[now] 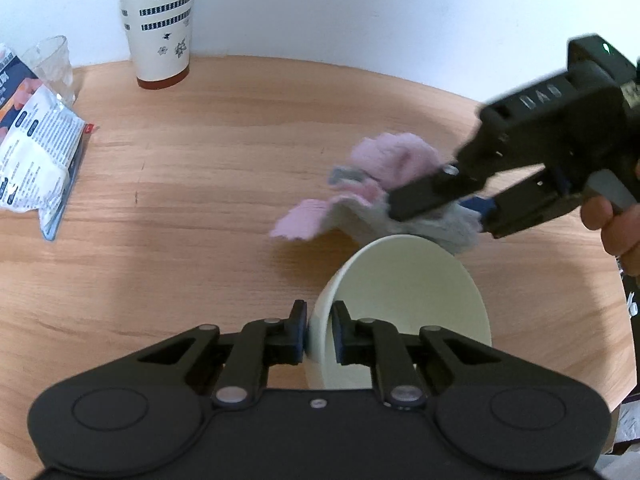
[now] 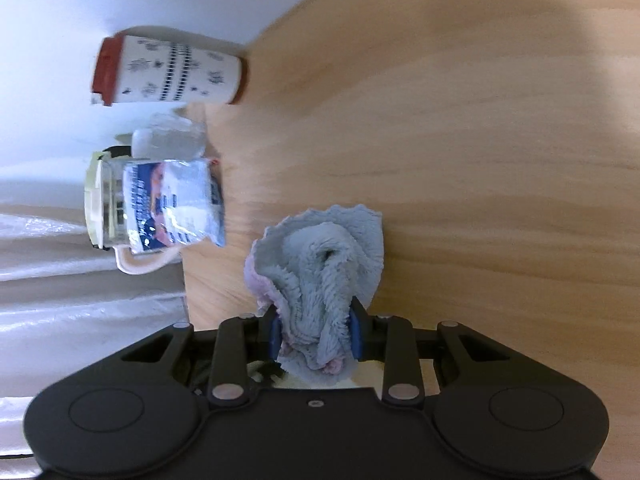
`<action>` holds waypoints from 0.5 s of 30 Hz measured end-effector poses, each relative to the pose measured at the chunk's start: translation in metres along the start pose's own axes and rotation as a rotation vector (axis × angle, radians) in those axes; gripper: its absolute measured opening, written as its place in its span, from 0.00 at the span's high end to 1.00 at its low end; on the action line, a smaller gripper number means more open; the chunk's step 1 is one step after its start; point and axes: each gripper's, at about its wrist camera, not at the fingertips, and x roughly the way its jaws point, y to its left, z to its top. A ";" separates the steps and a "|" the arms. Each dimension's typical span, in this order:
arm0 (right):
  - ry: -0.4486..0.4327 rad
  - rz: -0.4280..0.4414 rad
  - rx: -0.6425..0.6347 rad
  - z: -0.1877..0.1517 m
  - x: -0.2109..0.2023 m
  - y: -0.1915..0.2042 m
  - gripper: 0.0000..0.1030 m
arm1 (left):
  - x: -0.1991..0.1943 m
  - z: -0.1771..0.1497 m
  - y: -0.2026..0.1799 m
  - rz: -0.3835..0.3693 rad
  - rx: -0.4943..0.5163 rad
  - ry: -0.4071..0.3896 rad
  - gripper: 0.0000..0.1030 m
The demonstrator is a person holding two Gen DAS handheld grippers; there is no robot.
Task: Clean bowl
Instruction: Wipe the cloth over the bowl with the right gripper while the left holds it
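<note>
A pale cream bowl is tilted on its side over the wooden table, its opening facing right. My left gripper is shut on the bowl's near rim, one finger outside and one inside. My right gripper comes in from the right just beyond the bowl's far rim, shut on a fluffy pink and grey cloth. In the right wrist view, rolled sideways, the cloth bulges out between the fingers of that gripper. A sliver of the bowl shows under it.
A tall white patterned cup stands at the table's back edge by the wall. A clear glass and a printed packet lie at the left. A glass jar with a pink handle shows in the right wrist view.
</note>
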 end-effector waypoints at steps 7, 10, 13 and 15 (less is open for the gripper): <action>0.035 -0.051 0.008 -0.006 0.008 -0.006 0.66 | -0.001 -0.003 0.004 -0.026 0.002 -0.010 0.85; 0.052 -0.088 0.047 -0.006 0.004 -0.017 0.66 | -0.003 -0.003 -0.002 -0.030 0.037 -0.021 0.86; 0.078 -0.086 0.064 -0.002 0.000 -0.020 0.66 | -0.003 -0.001 -0.007 -0.032 0.062 -0.020 0.86; 0.084 -0.085 0.003 0.001 0.002 -0.002 0.66 | -0.004 0.000 -0.010 -0.033 0.083 -0.020 0.86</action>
